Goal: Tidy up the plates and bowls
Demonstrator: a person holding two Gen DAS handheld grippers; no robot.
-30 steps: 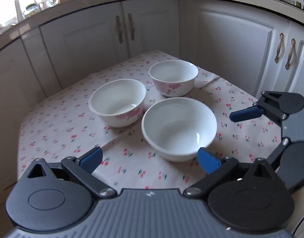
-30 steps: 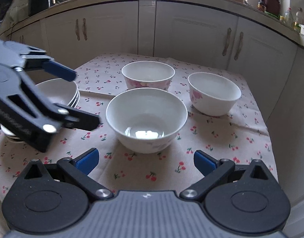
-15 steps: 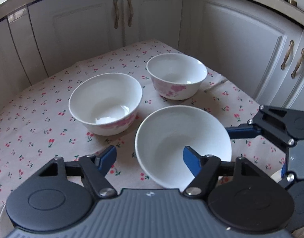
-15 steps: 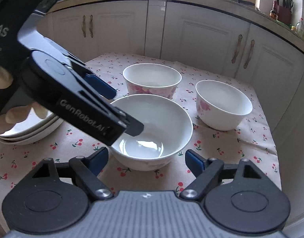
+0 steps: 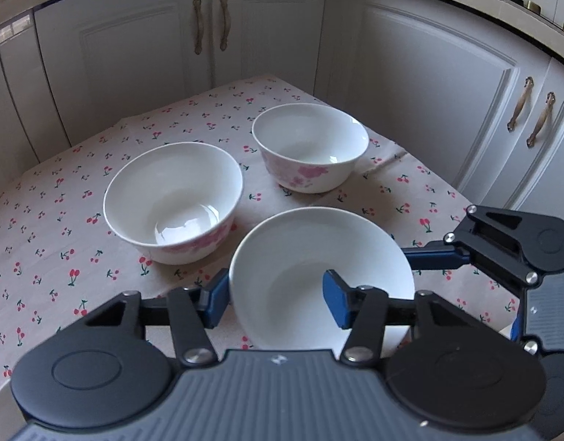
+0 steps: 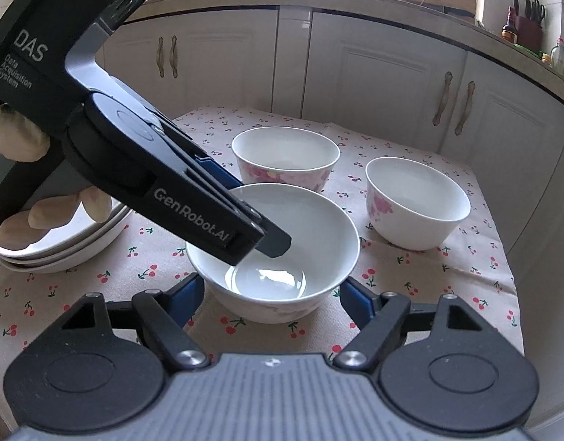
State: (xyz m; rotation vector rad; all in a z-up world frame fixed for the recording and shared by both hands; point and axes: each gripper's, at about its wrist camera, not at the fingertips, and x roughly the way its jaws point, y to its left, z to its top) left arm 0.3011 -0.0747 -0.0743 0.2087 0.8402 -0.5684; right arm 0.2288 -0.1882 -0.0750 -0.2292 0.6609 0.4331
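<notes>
The left gripper [image 5: 278,296] is clamped on the rim of the nearest bowl [image 5: 304,268], one finger inside, one outside. The right gripper [image 6: 272,294] straddles the same bowl, its jaws closing around it, pads close to its sides. Two flowered bowls [image 5: 173,198] [image 5: 310,147] stand farther back on the cherry-print tablecloth [image 5: 61,220]. Stacked plates [image 6: 61,242] sit at the left.

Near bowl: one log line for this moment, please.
left gripper: shut on near bowl wall | right gripper: closing around it, no contact seen | two bowls behind: untouched
</notes>
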